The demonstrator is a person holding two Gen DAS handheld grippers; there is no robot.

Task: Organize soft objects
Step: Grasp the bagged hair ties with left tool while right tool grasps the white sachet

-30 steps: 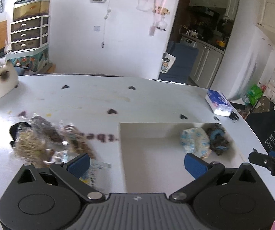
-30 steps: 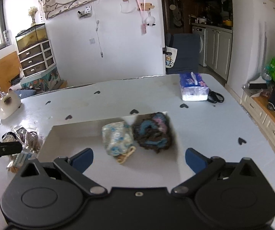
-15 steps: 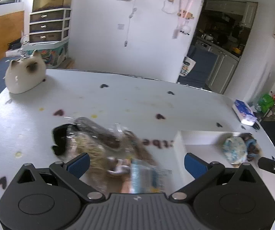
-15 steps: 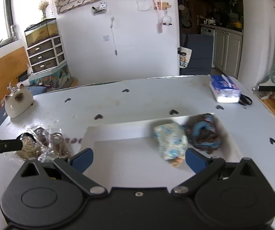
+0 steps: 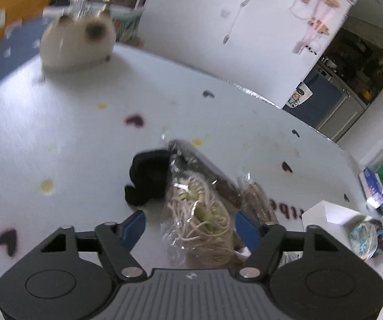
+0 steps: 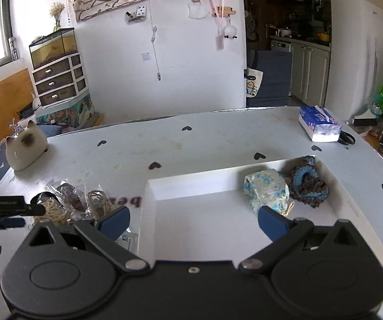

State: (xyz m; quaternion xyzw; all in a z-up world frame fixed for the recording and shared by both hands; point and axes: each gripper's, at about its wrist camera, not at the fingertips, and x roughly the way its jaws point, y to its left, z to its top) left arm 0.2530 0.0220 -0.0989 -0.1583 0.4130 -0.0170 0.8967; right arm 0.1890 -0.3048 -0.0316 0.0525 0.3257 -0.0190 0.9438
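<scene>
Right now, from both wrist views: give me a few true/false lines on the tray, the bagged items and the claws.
1. The white tray holds two soft items. True: a blue-and-white floral bundle and a dark blue crocheted piece.
2. The left claw is clamped shut on nothing. False: its jaws are closing with the bag of cream cord between them.
3. The right claw holds the floral bundle. False: it is open, with nothing between its fingers.
4. The cat figurine stands on the table, outside the tray. True.
5. The tissue pack lies inside the tray. False: it is on the table beyond the tray.
</scene>
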